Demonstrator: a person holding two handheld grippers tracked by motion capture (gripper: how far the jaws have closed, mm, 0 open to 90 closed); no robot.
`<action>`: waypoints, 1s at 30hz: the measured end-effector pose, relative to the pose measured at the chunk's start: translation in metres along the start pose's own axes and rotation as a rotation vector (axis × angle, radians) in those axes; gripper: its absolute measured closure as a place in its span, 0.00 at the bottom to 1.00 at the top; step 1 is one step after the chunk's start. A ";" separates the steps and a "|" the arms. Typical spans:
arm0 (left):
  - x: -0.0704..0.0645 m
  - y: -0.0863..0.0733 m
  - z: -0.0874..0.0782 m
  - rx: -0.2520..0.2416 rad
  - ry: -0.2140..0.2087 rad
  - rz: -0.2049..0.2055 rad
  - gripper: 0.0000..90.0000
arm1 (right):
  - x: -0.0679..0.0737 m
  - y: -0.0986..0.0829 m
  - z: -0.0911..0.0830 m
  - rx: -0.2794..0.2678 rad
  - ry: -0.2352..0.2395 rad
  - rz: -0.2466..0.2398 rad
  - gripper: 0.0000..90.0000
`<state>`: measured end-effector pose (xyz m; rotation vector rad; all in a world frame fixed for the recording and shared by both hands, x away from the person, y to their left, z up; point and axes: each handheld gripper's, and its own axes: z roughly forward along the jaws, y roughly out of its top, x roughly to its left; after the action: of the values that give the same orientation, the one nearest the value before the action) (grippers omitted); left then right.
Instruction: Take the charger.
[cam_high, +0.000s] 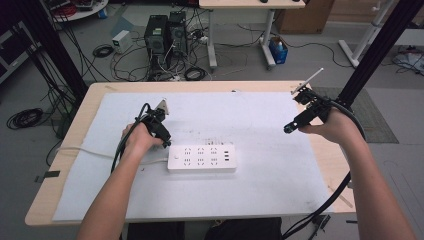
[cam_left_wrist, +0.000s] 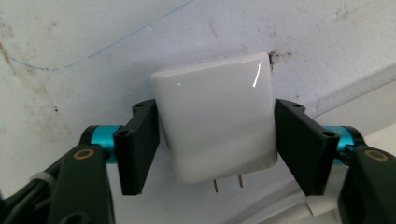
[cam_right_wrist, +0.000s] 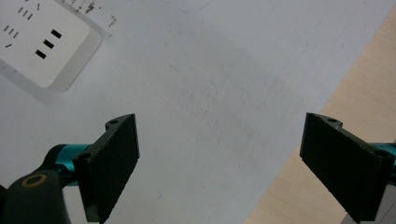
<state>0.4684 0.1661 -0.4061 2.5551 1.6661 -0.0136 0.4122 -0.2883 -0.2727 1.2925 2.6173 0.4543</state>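
- The left claw (cam_left_wrist: 217, 140) is clamped on a white plug (cam_left_wrist: 215, 119), one jaw on each flat side; the plug hangs just above the white mat (cam_high: 260, 125), beside the left end of the power strip (cam_high: 201, 158) on the desk (cam_high: 95, 95)
- The right claw (cam_right_wrist: 219, 163) is spread wide and holds nothing; in the high view it hovers over the mat's right edge, well apart from the strip
- What could go wrong: the plug's shell looks glossy, so it could twist or slip between the jaws under pushing force; the two prongs (cam_left_wrist: 228, 183) could then meet the slots crooked and jam
- Nothing pins the strip down, so I judge that it may slide under a push; the free right claw could steady it
- The left gripper view shows the prongs and the grip; the high view shows how plug and strip lie to each other; the right gripper view shows the strip's slots close up
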 end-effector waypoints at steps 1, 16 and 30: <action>0.000 0.000 0.000 0.004 -0.003 0.003 0.37 | 0.000 0.000 0.000 0.003 0.003 0.004 0.13; 0.002 -0.002 -0.010 -0.034 -0.008 0.025 0.47 | 0.001 -0.001 0.003 0.010 0.000 0.000 0.13; 0.003 -0.026 -0.071 -0.150 -0.011 0.096 0.47 | 0.015 0.000 -0.003 0.021 -0.018 0.003 0.13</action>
<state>0.4431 0.1850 -0.3376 2.5141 1.4788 0.0992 0.4026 -0.2773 -0.2703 1.3013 2.6127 0.4144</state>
